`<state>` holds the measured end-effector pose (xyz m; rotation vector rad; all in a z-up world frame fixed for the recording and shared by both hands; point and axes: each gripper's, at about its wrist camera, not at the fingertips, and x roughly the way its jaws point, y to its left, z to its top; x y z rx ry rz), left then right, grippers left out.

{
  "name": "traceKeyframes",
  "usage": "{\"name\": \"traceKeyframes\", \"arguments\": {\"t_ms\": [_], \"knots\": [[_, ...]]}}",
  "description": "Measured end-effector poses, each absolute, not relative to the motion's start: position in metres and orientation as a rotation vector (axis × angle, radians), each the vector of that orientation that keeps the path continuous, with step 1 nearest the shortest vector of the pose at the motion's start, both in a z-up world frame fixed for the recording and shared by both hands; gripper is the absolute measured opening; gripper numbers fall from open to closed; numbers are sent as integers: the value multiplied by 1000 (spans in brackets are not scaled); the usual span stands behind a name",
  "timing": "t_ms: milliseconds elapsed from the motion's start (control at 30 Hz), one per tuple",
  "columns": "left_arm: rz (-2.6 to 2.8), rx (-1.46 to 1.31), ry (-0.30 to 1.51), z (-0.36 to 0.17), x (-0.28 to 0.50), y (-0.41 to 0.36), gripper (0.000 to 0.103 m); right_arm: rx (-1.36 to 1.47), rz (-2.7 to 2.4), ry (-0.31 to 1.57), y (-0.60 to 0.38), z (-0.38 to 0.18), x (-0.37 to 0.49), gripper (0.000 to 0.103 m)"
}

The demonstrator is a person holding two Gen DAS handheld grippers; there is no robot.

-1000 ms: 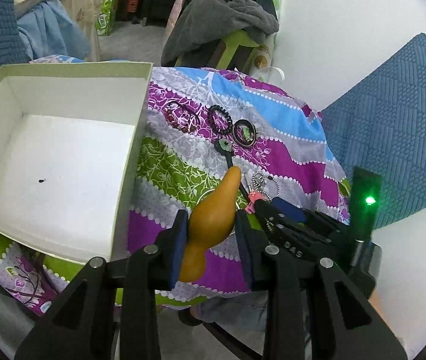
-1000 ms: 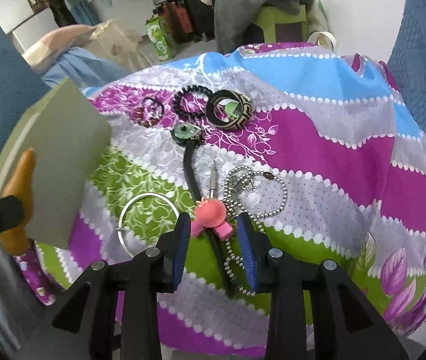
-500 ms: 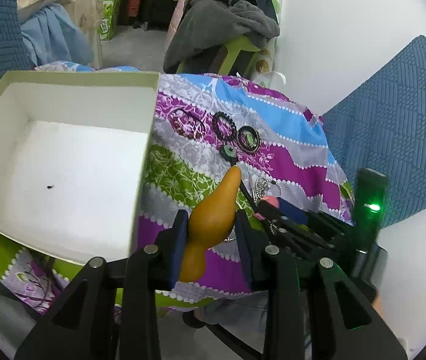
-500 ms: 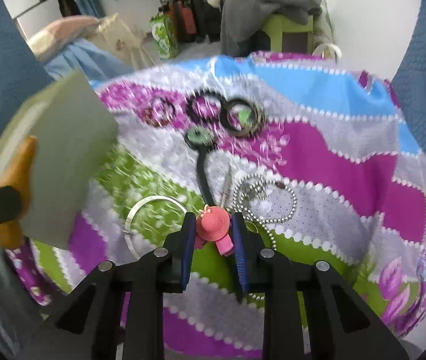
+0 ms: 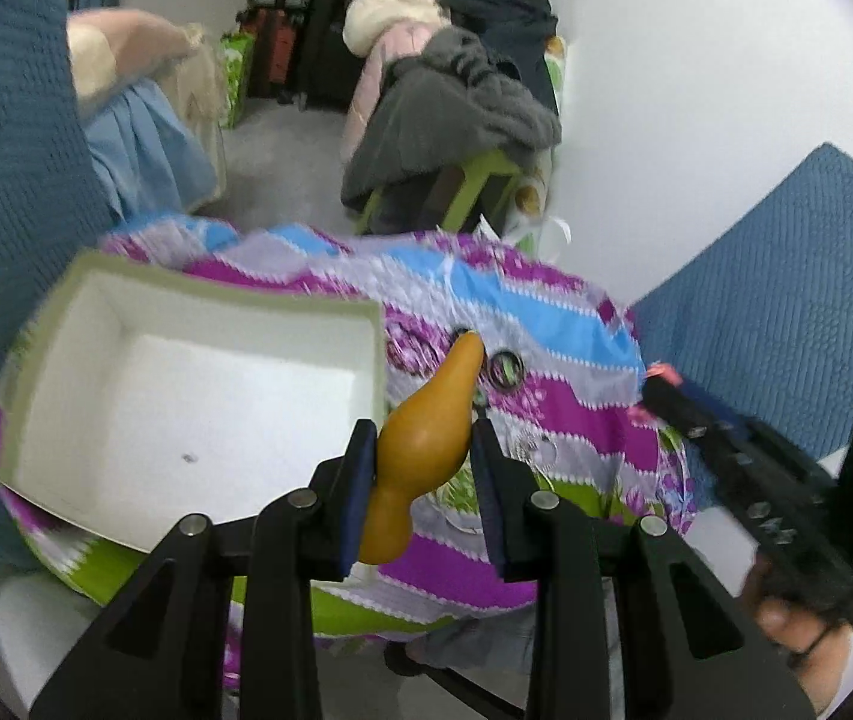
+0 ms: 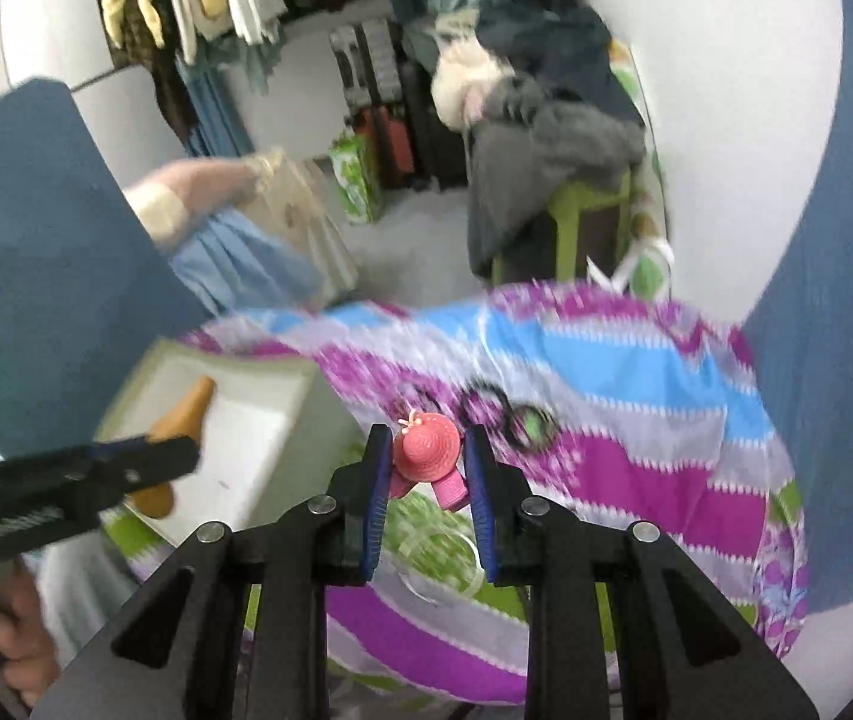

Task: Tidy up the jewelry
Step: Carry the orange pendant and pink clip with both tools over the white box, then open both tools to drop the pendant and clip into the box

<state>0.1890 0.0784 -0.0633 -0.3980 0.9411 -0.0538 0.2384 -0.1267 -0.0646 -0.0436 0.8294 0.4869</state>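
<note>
Big change first: both my grippers are up off the striped cloth [image 5: 552, 402] now, where a second ago they sat low over it. The whole table looks smaller and blurred in both wrist views. The white open box [image 5: 198, 396] stays on the cloth's left side, nothing in it but a small dark speck.

Left gripper [image 5: 423, 480]: same grip as before, pads clamped on the orange gourd-shaped piece [image 5: 426, 438], narrow tip pointing away from me, fat end hanging below the pads. It now hangs just beside the box's right wall, above the cloth, not inside the box.

Right gripper [image 6: 426, 483]: jaws have just been closing, and they pinch the small pink hat charm [image 6: 426, 450], which was lying on the cloth a second ago and is now lifted clear of it. Hat brim sits between the blue pads [image 6: 375, 498], pink tabs dangling under it.

Left on the cloth: black beaded bracelet [image 6: 489, 402], dark bangle [image 6: 525, 426] beside it, silver hoop [image 6: 444, 558] under the right gripper. Ball chain is too blurred to place.
</note>
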Motion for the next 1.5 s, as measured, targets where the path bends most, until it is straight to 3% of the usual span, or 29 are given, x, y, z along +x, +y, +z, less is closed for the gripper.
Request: {"name": "traceKeyframes", "arguments": {"t_ms": [300,800,967,1033,1067,1100,1167,1200,1500], "knots": [[-1,-375,919,-45,177,141,33,-42,573,769,-52,-27,228,22],[60,-421,1073,-134,162,206,33,-143,646,1003,42,-135,221,23],[56,-443,1068,-138,160,211,33,-175,638,1042,48,-152,222,23],[61,-440,1053,-132,160,210,33,-172,654,1047,48,-151,223,31],[58,-441,1049,-130,161,211,34,-171,665,1040,47,-148,222,38],[53,-442,1048,-128,161,210,44,-168,671,1029,45,-144,222,44],[69,-447,1042,-123,161,210,66,-164,686,1001,42,-133,220,45],[82,-447,1023,-118,159,209,69,-164,691,987,39,-127,220,45],[63,-428,863,-54,144,182,69,-145,711,803,-3,-50,207,45]]}}
